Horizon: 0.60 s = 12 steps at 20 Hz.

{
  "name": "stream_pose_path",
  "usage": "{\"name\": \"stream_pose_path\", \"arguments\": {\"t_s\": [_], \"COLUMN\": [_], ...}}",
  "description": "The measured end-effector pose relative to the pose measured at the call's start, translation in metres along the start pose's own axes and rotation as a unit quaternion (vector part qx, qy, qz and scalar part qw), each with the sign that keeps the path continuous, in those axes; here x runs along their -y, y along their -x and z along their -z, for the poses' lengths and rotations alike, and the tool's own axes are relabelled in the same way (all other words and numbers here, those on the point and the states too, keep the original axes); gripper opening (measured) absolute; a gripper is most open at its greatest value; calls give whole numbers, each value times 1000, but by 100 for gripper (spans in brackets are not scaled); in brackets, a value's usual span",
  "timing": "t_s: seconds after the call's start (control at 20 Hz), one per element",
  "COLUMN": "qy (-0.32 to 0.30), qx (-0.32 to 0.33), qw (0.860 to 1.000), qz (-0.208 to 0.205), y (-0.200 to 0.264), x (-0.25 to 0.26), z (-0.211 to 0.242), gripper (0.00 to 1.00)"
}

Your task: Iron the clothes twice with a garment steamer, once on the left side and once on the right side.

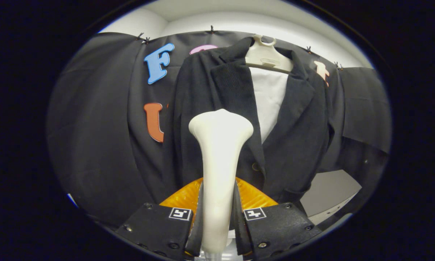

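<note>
Booth: hand-held gripper [219, 217] clamps steamer [219, 145].

Even, bright overhead light; sharp centre, strong fisheye bending at edges.

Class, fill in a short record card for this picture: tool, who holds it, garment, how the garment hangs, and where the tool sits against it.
tool: white garment steamer
holder: hand-held gripper, both fingers pressed on the steamer's handle
garment: black jacket over a white shirt
support: pale hanger
tool position: steamer head up in front of the jacket's front panel beside the blue letter; contact cannot be told
</note>
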<state>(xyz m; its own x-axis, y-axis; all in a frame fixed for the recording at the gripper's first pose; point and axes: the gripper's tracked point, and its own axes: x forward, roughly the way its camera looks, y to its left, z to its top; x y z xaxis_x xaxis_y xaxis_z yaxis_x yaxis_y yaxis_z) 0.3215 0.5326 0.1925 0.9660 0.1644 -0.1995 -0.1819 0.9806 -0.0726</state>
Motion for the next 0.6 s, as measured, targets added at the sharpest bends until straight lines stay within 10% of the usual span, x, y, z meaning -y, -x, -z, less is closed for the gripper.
{"name": "stream_pose_path", "arguments": {"t_s": [0.6], "qy": [2], "qx": [-59], "qw": [998], "qz": [-9], "y": [-3], "x": [6], "z": [86], "gripper": [39]}}
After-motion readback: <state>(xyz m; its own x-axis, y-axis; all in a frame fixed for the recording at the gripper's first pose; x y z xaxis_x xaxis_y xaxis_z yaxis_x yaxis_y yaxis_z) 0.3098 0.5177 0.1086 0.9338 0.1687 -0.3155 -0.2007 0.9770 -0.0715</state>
